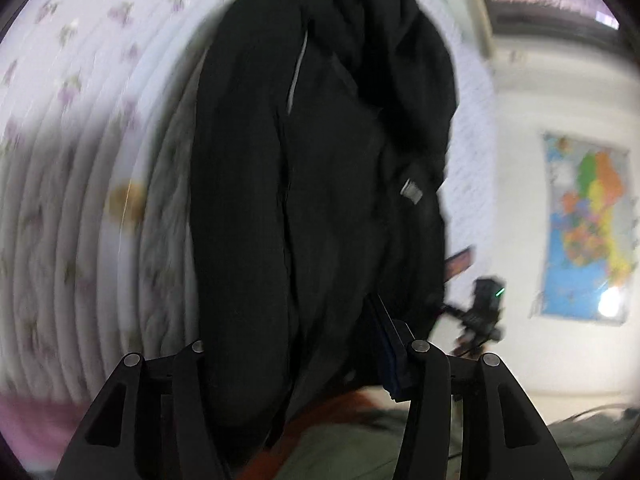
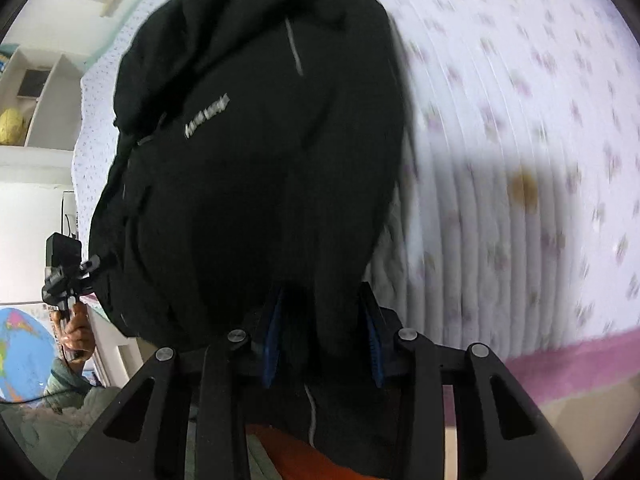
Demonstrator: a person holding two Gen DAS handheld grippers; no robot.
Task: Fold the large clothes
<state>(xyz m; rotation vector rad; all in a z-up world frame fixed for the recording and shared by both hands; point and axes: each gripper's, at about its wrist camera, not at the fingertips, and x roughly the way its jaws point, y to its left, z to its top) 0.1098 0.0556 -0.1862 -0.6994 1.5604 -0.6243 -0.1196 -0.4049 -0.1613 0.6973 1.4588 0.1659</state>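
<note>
Both grippers clamp bunched cloth of the black jacket (image 2: pixel 248 184): right gripper (image 2: pixel 324 344) on a thick fold between its blue pads, left gripper (image 1: pixel 304 344) likewise. Beyond them the jacket hangs over the floral quilt (image 2: pixel 520 100); bulky, slippery fabric could slide free.

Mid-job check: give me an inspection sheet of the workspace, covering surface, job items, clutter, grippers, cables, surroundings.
Surface: bed with a white floral quilt, pink edge at the bottom; a brownish stain on it.
Job's things: one black jacket, bunched and hanging between both grippers; grey zip and logo visible.
Clutter: nothing seen on the quilt besides the stain.
Grippers: right gripper has jacket fabric between its blue pads; left gripper is buried in jacket fabric, grip unclear.
Cables: a thin cable trails below the person's hand.
Surroundings: wall map, white shelves; the pictures are motion-blurred.
</note>
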